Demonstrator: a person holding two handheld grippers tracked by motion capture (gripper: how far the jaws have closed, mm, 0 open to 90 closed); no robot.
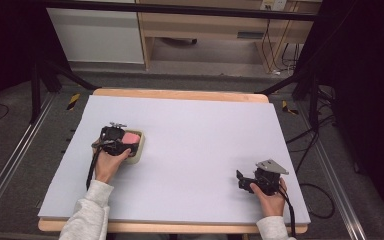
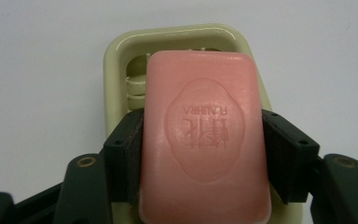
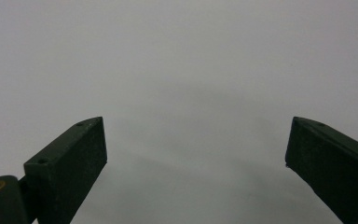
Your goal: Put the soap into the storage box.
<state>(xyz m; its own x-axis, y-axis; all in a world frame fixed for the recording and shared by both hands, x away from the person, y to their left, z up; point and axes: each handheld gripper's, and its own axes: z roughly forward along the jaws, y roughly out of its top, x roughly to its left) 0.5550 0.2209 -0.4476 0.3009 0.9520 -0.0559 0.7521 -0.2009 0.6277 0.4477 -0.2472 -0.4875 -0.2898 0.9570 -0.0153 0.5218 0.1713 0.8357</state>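
Note:
A pink bar of soap (image 2: 204, 140) with an embossed stamp lies over a pale green soap dish (image 2: 116, 60). My left gripper (image 2: 203, 149) is shut on the soap, one black pad pressed on each long side. In the high view the left gripper (image 1: 122, 141) sits over the dish (image 1: 139, 152) on the left part of the table, the pink soap (image 1: 131, 137) showing between its jaws. My right gripper (image 1: 239, 180) rests near the front right of the table, its jaws open and wide apart with nothing between the fingers (image 3: 70, 163).
A pale lilac mat (image 1: 190, 145) covers the wooden table. Black frame legs and cables stand on the floor to both sides. A wooden desk and a white panel are beyond the far edge.

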